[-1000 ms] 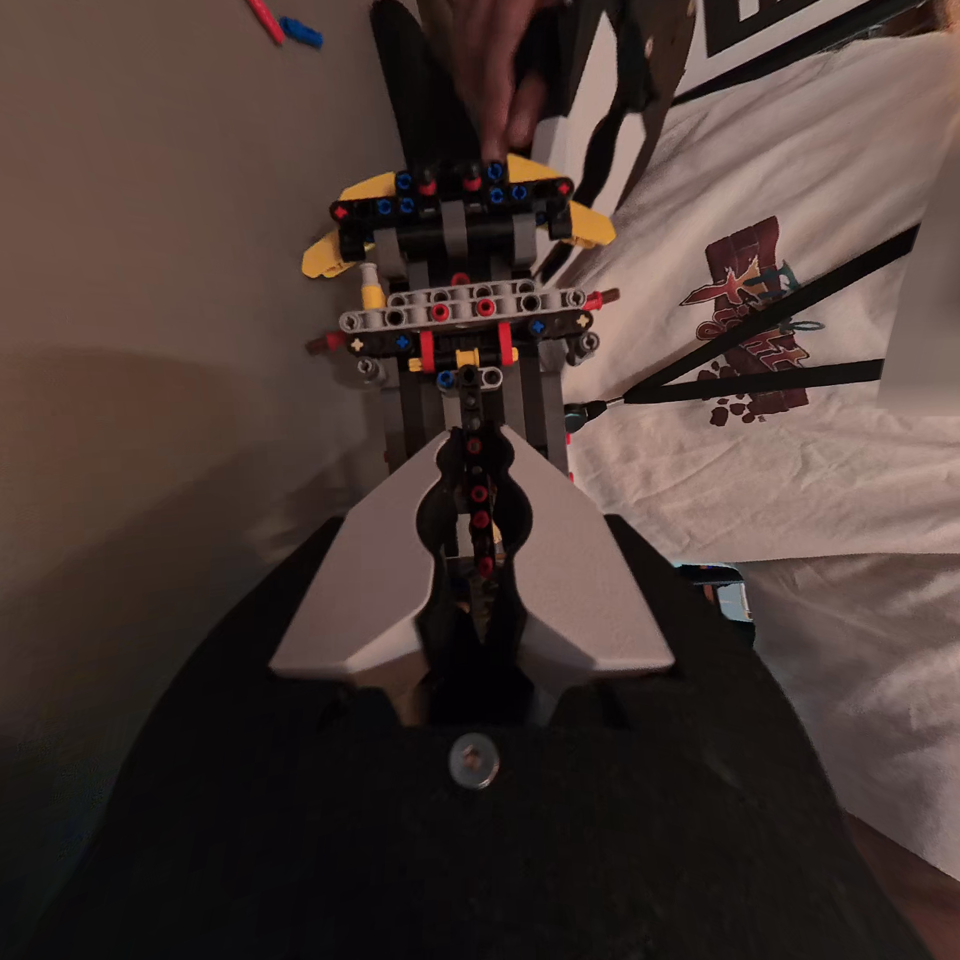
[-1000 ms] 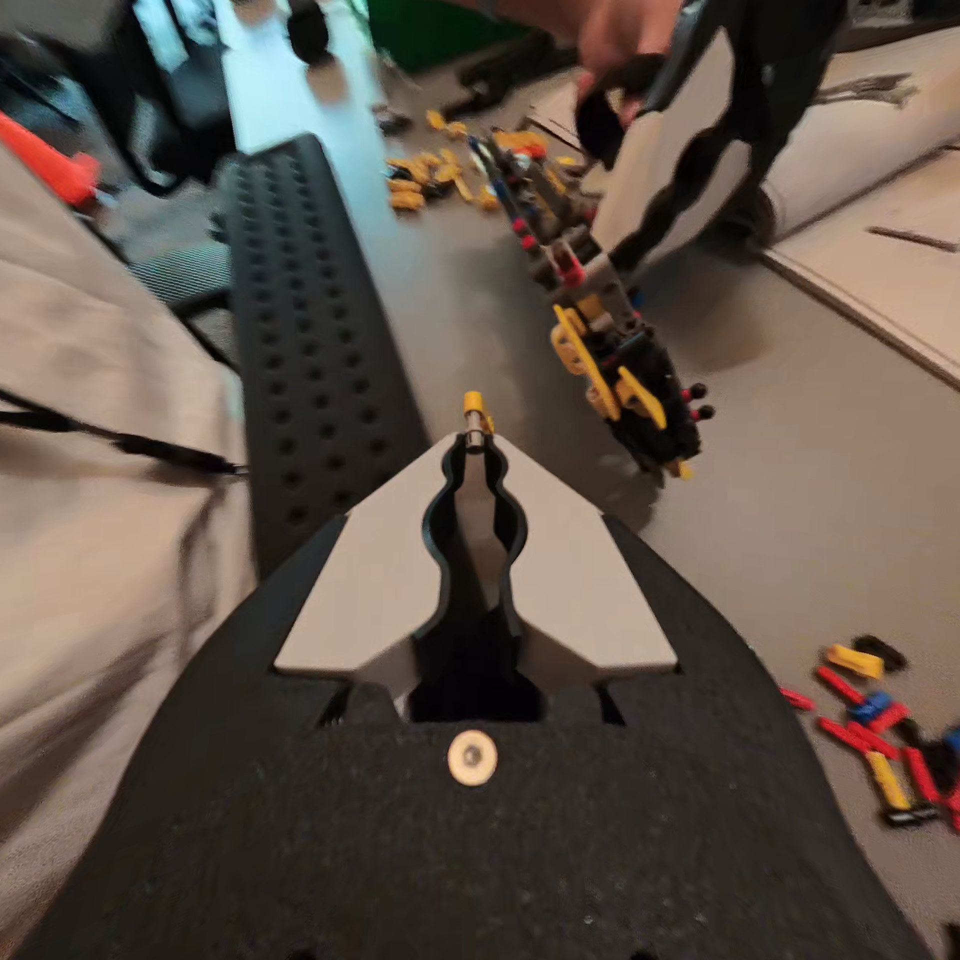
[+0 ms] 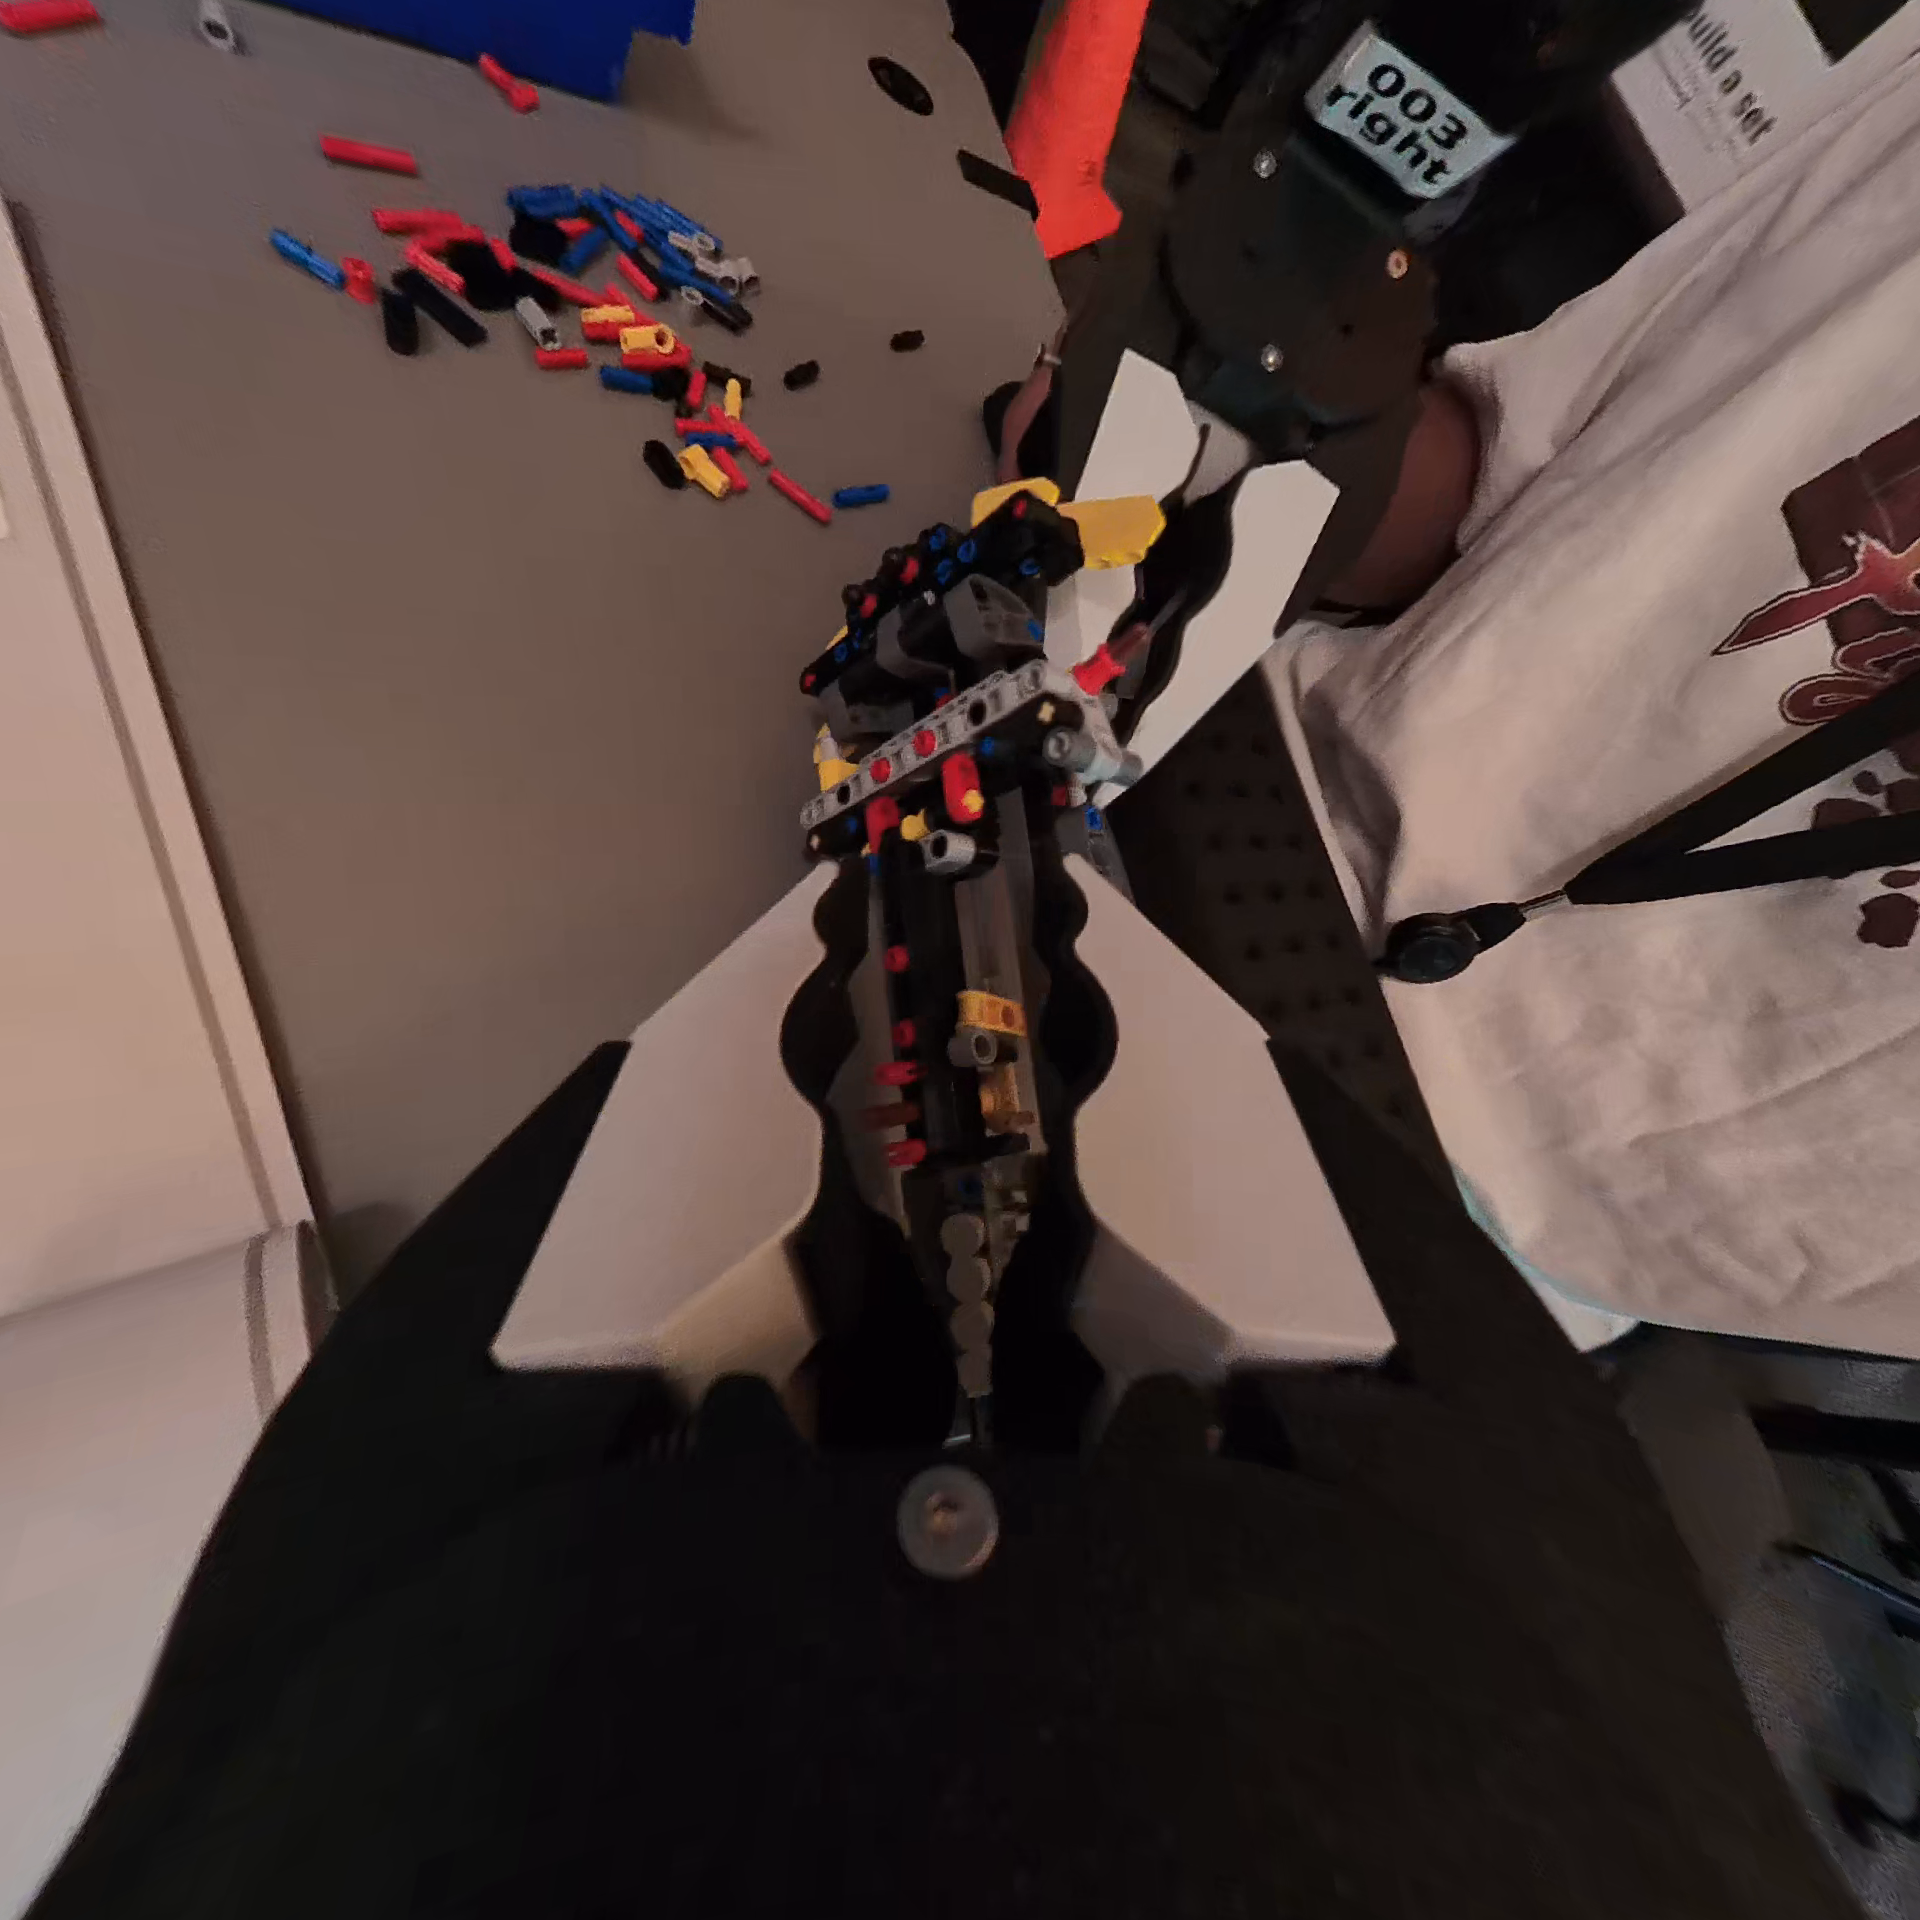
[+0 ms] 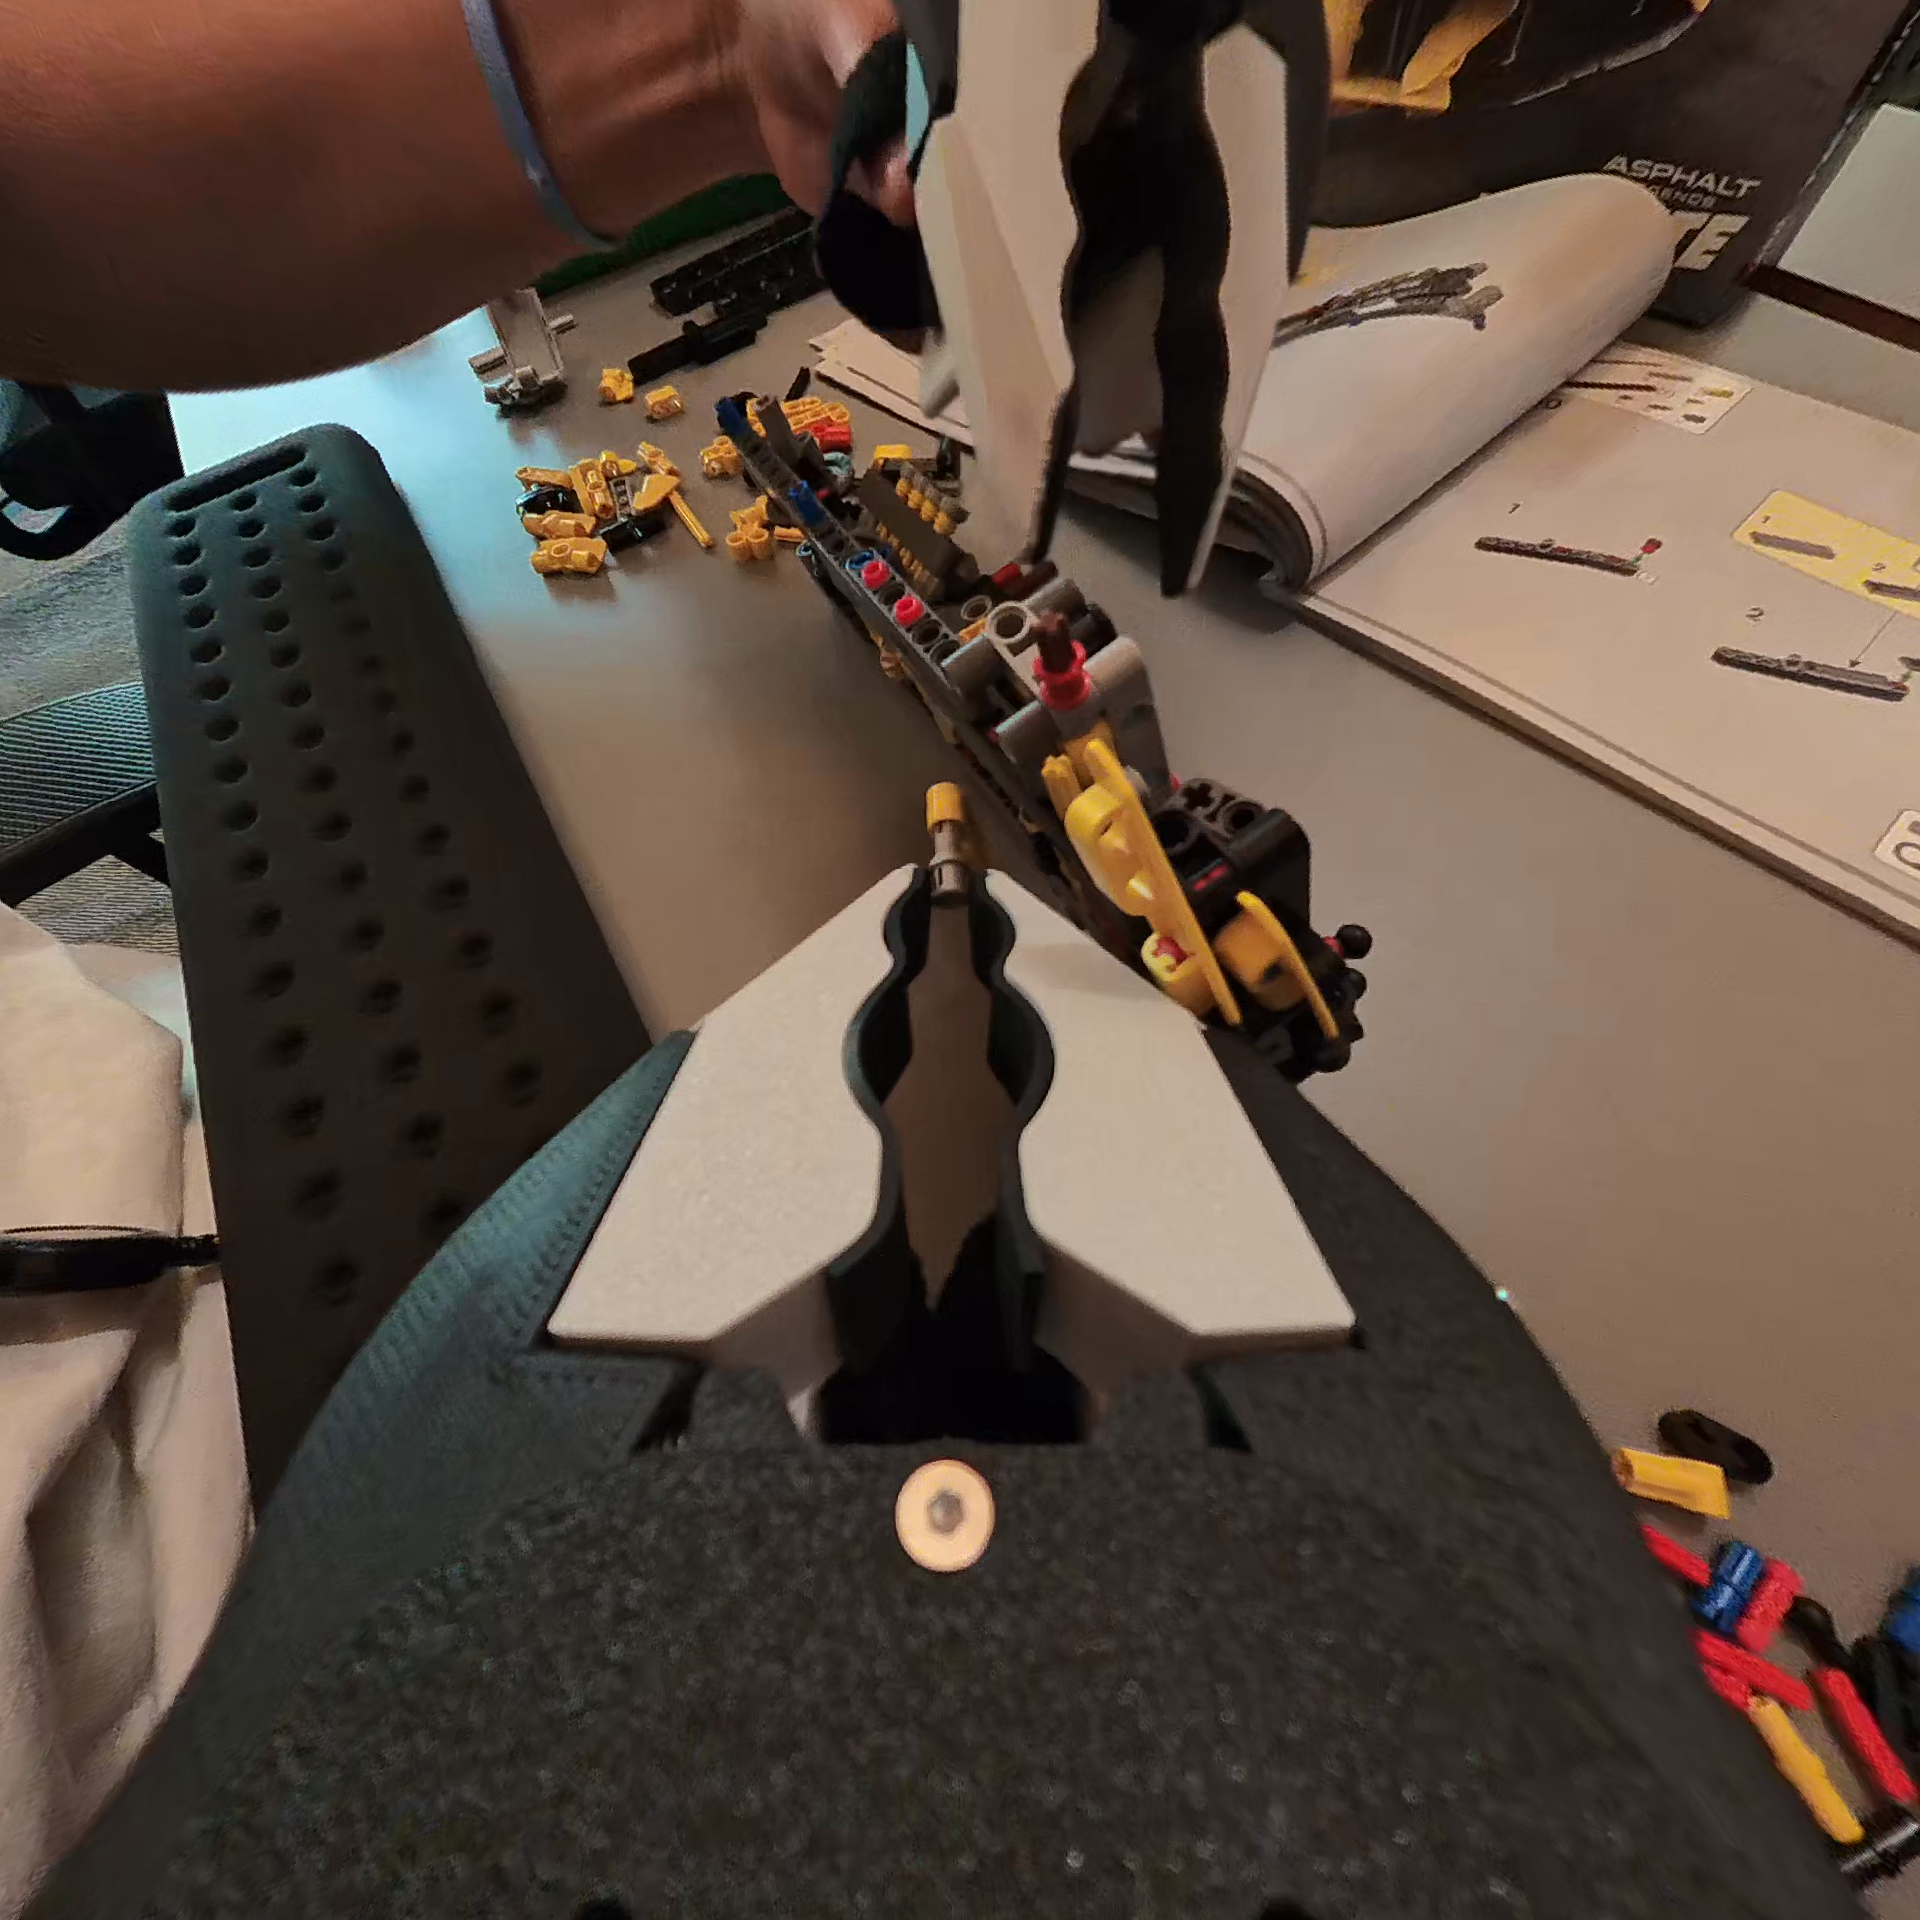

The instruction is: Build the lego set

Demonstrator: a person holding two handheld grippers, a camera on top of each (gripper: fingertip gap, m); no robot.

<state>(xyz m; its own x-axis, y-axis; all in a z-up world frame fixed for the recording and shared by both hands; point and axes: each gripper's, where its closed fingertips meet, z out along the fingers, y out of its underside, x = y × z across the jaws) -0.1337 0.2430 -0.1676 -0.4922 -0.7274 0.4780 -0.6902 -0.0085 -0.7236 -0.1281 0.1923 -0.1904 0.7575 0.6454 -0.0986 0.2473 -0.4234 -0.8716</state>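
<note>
Both wrist views closely face the lego model (image 3: 940, 727) from opposite ends.

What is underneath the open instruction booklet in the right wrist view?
The instruction booklet lies open on the grey table; bare table shows along its near edge. Its pages cover whatever lies beneath. The left gripper hides part of its left page.
</note>
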